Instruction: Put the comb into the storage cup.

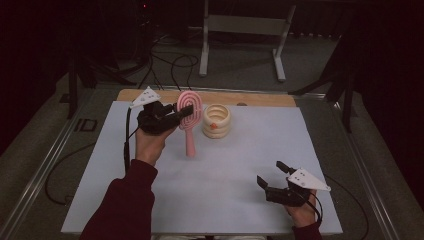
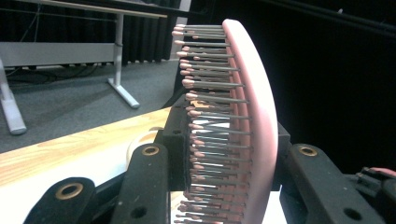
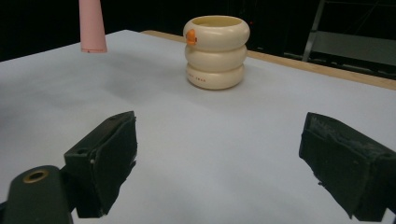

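- Our left gripper (image 1: 184, 113) is squeezed shut on the head of the pink hairbrush (image 1: 190, 117). One jaw presses into the bristles and the other presses on the smooth back.
- In the left gripper view the bristles (image 2: 210, 112) stick out sideways between our jaws, thin and close together with small round tips.
- The brush hangs in the air above the white table (image 1: 240, 165). Its handle (image 3: 91, 25) points down, and the handle end is not touching anything.
- We think the brush is light and made of hard plastic. The bristles look bendy, so they could give a little under our jaw. The back looks smooth and might slip.
- We think the head is a fine place to hold it, because it is wide and flat. The handle would also be easy to grab.
- Just beside the brush, past our left jaws, stands a cream cup (image 1: 216, 121) shaped like three stacked rings, with a small orange spot on it.
- Our right gripper (image 1: 273, 179) sits low and near us, well apart from the brush. Its jaws are spread wide and hold nothing.
- Far ahead of those open jaws we see the cup and the tip of the pink handle.
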A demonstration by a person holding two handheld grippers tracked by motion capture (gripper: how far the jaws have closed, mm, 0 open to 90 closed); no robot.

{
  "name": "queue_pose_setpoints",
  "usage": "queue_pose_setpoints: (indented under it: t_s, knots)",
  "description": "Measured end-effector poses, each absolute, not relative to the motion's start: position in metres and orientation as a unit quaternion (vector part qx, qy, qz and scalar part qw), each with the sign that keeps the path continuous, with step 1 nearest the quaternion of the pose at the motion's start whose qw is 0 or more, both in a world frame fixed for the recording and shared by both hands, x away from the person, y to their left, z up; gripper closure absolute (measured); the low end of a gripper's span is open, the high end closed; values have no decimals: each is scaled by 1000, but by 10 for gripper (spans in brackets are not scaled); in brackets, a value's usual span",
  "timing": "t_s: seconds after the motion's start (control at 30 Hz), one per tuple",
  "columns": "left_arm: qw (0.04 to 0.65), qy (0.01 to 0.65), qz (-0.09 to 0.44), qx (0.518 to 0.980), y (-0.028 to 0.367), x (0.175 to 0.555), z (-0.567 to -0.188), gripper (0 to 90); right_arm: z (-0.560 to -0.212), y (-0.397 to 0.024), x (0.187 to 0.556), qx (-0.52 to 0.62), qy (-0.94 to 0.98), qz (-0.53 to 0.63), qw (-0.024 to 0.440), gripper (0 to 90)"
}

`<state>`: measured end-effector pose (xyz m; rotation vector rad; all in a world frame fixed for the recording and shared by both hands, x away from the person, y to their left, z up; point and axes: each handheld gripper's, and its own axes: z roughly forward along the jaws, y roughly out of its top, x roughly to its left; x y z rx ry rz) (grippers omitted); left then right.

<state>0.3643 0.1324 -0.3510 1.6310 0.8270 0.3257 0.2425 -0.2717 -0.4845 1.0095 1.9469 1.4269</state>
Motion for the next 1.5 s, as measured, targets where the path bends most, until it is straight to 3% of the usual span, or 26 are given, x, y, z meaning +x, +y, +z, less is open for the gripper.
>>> queue_pose_setpoints:
  t_s: [0.43,1.5]
  knots:
    - [574,347,165,723,126,376,-343,649,-485,-273,239,375,716,529,258,116]
    - [579,333,202,716,112,404,-313,649,-487,-273,237,373,714,534,257,119]
